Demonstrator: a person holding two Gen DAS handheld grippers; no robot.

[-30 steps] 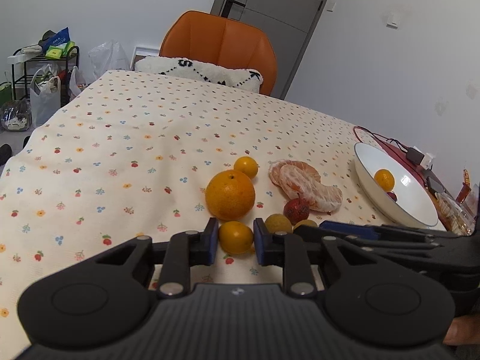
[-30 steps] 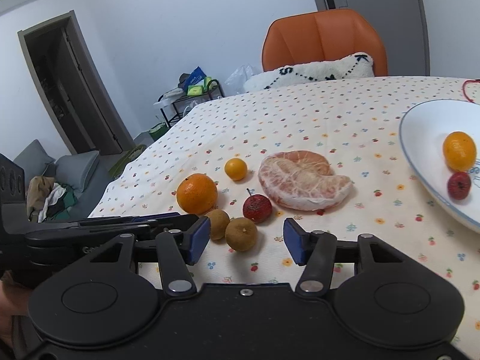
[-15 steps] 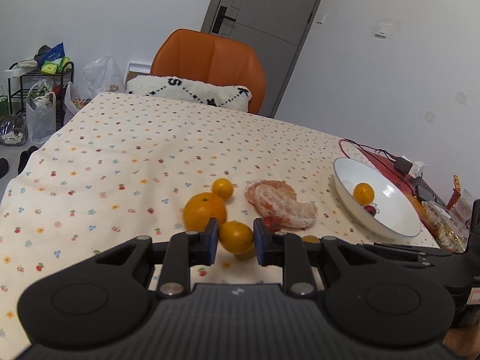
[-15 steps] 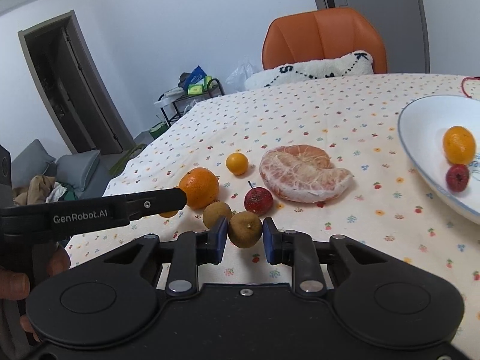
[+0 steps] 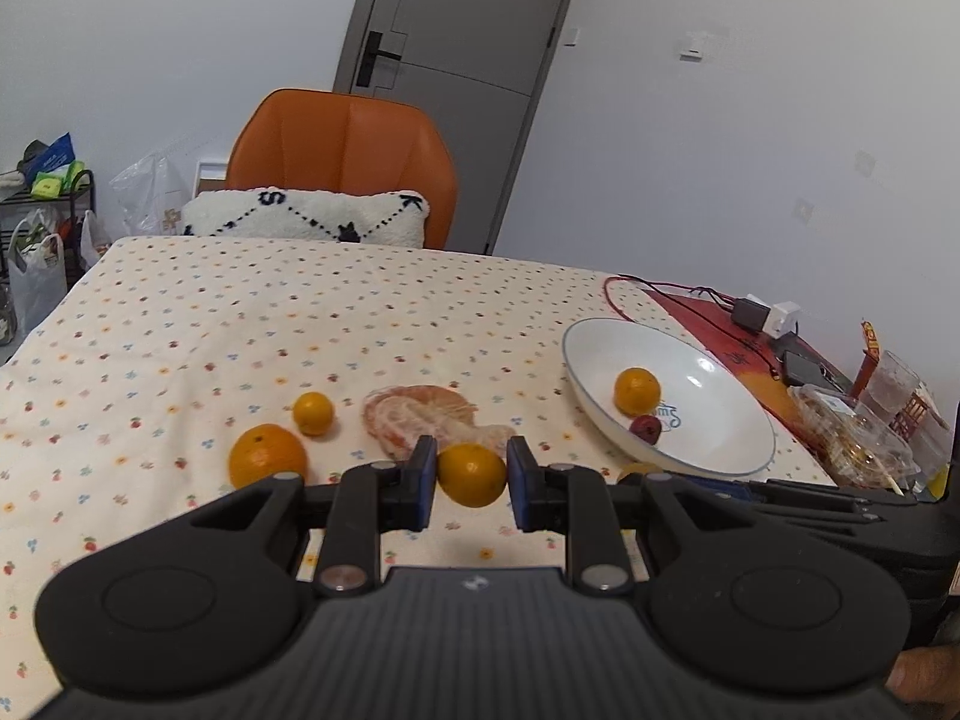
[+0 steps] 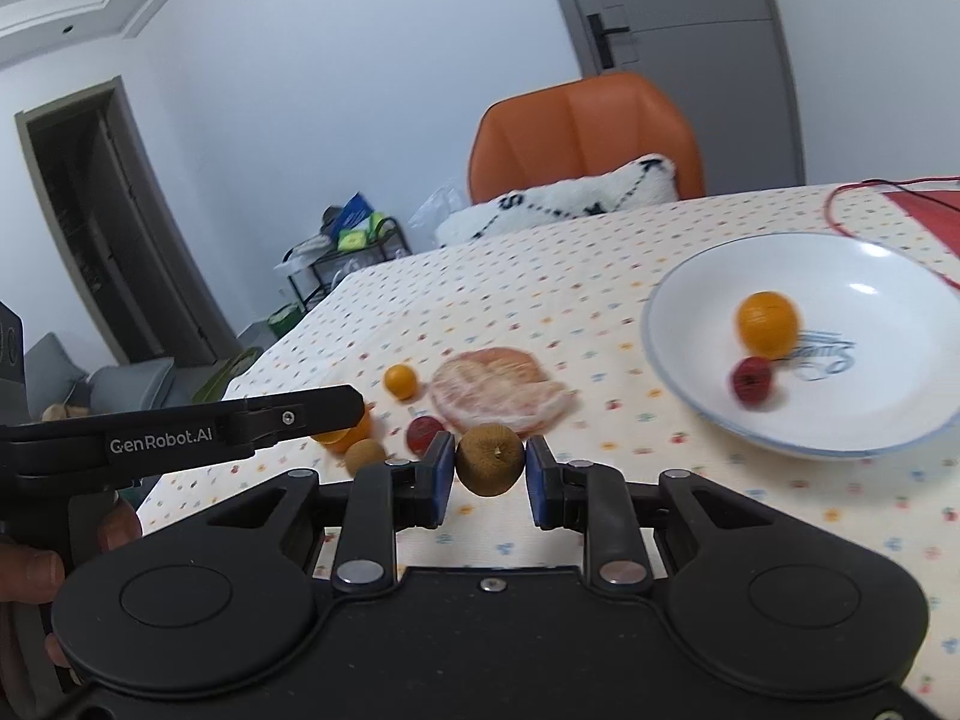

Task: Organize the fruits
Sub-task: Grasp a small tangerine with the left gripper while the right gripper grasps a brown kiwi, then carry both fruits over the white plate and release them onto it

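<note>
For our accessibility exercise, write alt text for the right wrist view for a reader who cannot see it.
The right gripper pinches a small brown round fruit above a floral tablecloth. Ahead lie a peeled citrus, small oranges and a red fruit; at right, a white bowl holds a small orange and a red fruit. The left gripper's side reaches in from the left.

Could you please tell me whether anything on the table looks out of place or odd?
Yes: a peeled citrus lies bare on the tablecloth, its segments exposed, while every other fruit is whole. Cables also trail beside the white bowl.
</note>
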